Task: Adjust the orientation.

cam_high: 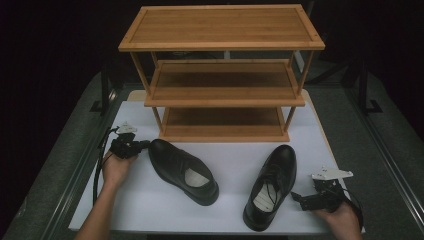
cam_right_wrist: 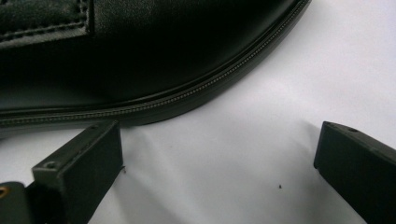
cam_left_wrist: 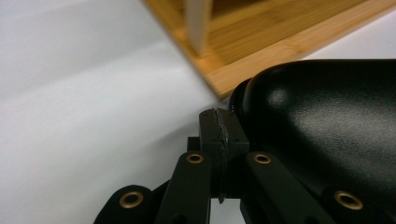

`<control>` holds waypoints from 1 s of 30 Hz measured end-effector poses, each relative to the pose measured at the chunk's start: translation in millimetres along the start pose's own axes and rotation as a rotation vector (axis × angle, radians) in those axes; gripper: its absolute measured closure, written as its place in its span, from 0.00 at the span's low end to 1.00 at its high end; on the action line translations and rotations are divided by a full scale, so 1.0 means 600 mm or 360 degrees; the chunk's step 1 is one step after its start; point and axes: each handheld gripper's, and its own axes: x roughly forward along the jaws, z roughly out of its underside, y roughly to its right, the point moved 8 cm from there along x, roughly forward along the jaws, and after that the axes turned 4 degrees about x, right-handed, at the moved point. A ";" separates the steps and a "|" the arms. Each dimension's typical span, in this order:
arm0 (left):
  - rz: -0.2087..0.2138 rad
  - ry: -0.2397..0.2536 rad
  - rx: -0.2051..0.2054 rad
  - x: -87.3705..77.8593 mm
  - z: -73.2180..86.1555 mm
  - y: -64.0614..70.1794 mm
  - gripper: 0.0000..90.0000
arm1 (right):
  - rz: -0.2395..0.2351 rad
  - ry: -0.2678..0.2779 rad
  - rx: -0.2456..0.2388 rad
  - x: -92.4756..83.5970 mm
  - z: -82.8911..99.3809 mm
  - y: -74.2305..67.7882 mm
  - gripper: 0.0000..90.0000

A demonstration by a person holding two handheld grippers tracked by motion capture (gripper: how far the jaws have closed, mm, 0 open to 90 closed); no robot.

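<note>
The desk (cam_high: pixel 150 210) carries a flat white matte sheet. At its left edge a hand (cam_high: pixel 116 169) holds the left gripper (cam_high: pixel 145 145), black with brass-coloured rivets and a grey three-cornered plate on top. In the left gripper view its jaws are pressed together with nothing between them, tips just beside the rounded toe of the left shoe (cam_high: pixel 184 170).

The left shoe is a black, smooth, glossy leather lace-up with a pale insole; it lies diagonally, toe to the far left, heel to the near right. The left gripper view adds a highlight on the toe cap and a fine pebbled grain — detail the high view is too small to show.

Behind both shoes, at the far centre, stands a three-tier rack (cam_high: pixel 222 75) of light slatted wood with slim upright posts; its bottom tier rests on the desk.

The right shoe (cam_high: pixel 271 186) matches the first, toe far, heel near, laces visible, insole pale. Any print on either insole is too small to read.

At the near right, a hand (cam_high: pixel 342 215) holds the right gripper (cam_high: pixel 299 198) just beside this shoe. The right gripper view shows its jaws spread wide, empty — and the shoe's stitched welt along the sole edge.
</note>
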 end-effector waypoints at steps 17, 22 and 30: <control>0.0106 -0.0007 0.0127 0.043 -0.037 0.070 1.00 | -0.0001 0.0001 0.0000 0.000 0.000 0.000 0.01; 0.0066 0.0020 0.0115 0.009 -0.033 0.065 1.00 | -0.0001 0.0002 -0.0002 0.000 0.000 0.000 0.01; 0.0118 0.0025 0.0153 -0.037 0.002 0.108 1.00 | 0.0000 0.0001 -0.0002 0.000 0.000 0.000 0.01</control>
